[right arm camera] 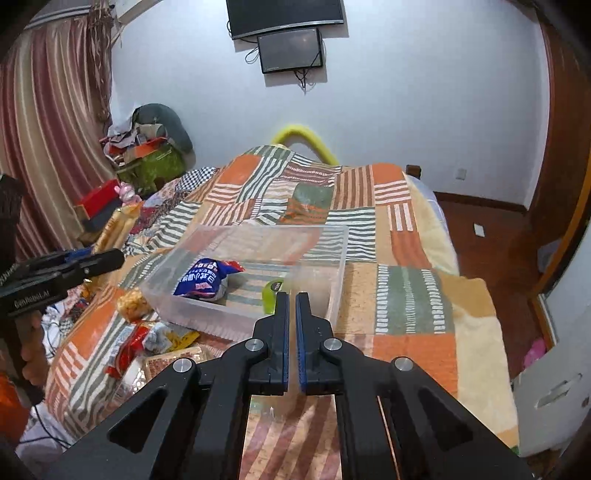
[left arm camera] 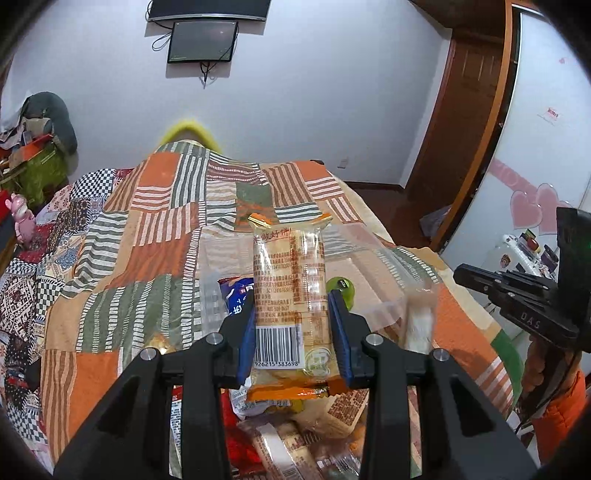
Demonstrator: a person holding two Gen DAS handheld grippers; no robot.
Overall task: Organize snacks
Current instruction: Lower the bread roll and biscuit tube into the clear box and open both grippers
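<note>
Jaws of the left gripper (left arm camera: 291,325) are pinching a clear biscuit packet (left arm camera: 290,291) by its lower sides above the clear bin (right arm camera: 258,240) on the bed; light, crinkly, crushable, so sides suit. Right gripper (right arm camera: 292,321) is sitting closed, empty.

A bed (right arm camera: 406,266) fills the middle of the room, spread with a patchwork blanket (left arm camera: 147,229) of orange, green and striped squares. Behind it stands a pale wall (right arm camera: 406,92) carrying a dark television (right arm camera: 284,14) with a smaller screen (right arm camera: 290,50) mounted just below, cables dangling from both. Striped red and cream curtains (right arm camera: 48,110) hang on the left side. Beside them a cluttered pile of clothes and boxes (right arm camera: 147,144) sits against the wall. A brown wooden door (left arm camera: 465,96) stands at the right, with a dark wood floor (right arm camera: 491,236) below. A yellow curved cushion (right arm camera: 306,140) peeks over the bed's far end.
</note>
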